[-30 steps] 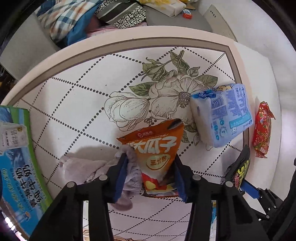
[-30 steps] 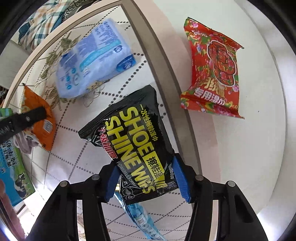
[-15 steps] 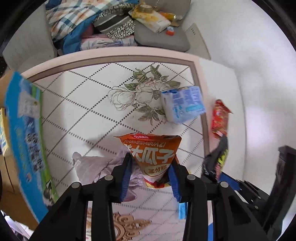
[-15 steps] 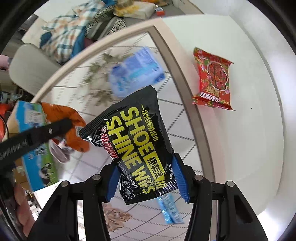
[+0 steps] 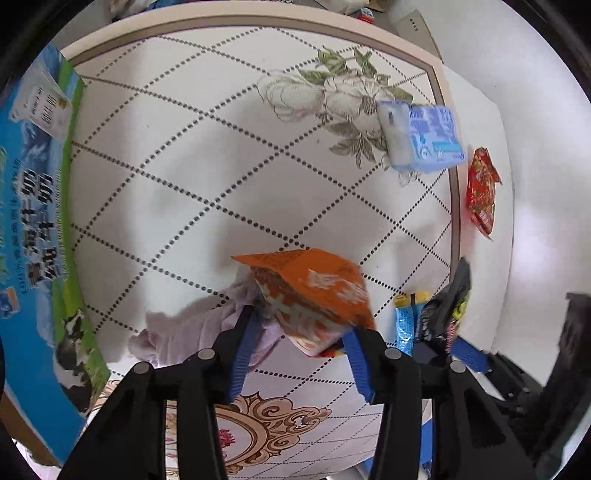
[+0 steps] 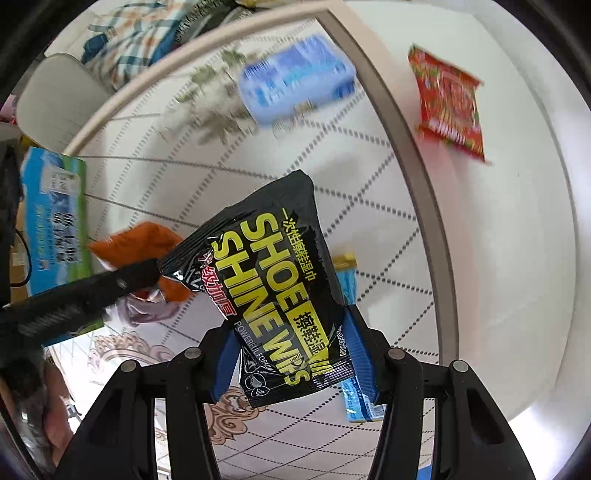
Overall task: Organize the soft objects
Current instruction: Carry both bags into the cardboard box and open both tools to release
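My left gripper [image 5: 297,325] is shut on an orange snack bag [image 5: 314,291] and holds it above the patterned table; the bag also shows in the right wrist view [image 6: 144,243]. A pale lilac cloth [image 5: 192,328] lies on the table under it. My right gripper [image 6: 291,350] is shut on a black shoe-shine wipes pack [image 6: 273,291], held in the air; the pack shows at the right of the left wrist view [image 5: 448,306]. A blue tissue pack [image 5: 421,136] and a red snack bag [image 5: 482,188] lie at the table's far right.
A blue and green milk carton box [image 5: 33,221] stands along the left edge. A thin blue sachet with a yellow end [image 6: 349,284] lies under the wipes pack. The white table top [image 5: 207,177] has a grey border. Clothes are piled on a chair [image 6: 129,33] beyond the table.
Both grippers have lifted their packs higher off the table. The left gripper has moved left, so the box looks nearer. The orange bag has tilted, its front now facing away.
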`<move>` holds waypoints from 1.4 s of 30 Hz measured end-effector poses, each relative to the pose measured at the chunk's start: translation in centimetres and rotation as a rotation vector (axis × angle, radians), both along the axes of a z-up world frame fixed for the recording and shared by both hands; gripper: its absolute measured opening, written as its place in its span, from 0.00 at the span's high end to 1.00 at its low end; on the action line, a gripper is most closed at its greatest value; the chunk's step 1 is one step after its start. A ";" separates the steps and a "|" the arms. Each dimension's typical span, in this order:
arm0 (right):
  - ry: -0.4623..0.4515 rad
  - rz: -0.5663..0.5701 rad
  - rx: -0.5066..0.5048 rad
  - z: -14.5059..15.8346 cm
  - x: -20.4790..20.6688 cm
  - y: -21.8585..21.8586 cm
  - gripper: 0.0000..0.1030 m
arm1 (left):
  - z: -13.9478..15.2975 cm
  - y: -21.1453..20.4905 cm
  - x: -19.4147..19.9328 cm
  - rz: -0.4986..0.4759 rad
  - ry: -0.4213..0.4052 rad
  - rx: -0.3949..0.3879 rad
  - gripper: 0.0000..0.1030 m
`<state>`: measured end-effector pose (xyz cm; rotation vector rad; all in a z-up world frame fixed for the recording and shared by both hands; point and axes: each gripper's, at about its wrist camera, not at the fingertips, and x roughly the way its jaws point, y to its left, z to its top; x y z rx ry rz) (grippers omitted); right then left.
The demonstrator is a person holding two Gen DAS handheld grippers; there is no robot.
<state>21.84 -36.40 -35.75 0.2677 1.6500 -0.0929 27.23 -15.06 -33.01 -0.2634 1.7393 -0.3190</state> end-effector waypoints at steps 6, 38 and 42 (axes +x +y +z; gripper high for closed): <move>-0.012 -0.006 0.015 -0.5 -0.1 -0.1 0.46 | 1.2 -0.7 1.7 0.007 -0.043 0.013 0.45; -0.180 -0.014 0.080 9.5 -0.2 0.6 0.46 | 13.1 0.8 -0.8 -0.064 -0.294 0.009 0.74; -0.236 0.058 0.111 13.3 0.3 6.2 0.46 | 16.1 6.4 -1.5 -0.036 -0.360 0.058 0.74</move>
